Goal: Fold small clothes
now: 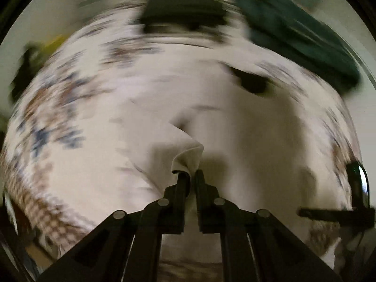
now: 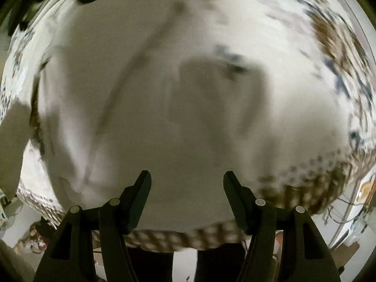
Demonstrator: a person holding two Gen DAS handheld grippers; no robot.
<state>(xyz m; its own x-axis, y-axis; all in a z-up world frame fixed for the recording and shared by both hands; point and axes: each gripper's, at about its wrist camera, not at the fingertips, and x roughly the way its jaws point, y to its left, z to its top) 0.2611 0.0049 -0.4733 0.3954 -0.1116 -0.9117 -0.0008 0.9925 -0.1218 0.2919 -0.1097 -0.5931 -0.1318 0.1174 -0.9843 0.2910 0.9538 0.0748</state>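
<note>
A white garment point(image 1: 211, 108) lies spread on a patterned cloth-covered table point(image 1: 47, 122). My left gripper point(image 1: 189, 172) is shut on a raised fold of the white garment, lifting its edge a little. In the right wrist view the same white garment point(image 2: 188, 117) fills the middle, blurred. My right gripper point(image 2: 186, 176) is open and empty just above the garment near the table's front edge. The right gripper also shows at the right edge of the left wrist view point(image 1: 357, 192).
A dark green folded garment point(image 1: 300, 35) and a black item point(image 1: 183, 9) lie at the far side of the table. The patterned tablecloth's brown checked border point(image 2: 293, 192) hangs at the front edge. Cluttered floor and cables point(image 2: 347, 216) lie beyond.
</note>
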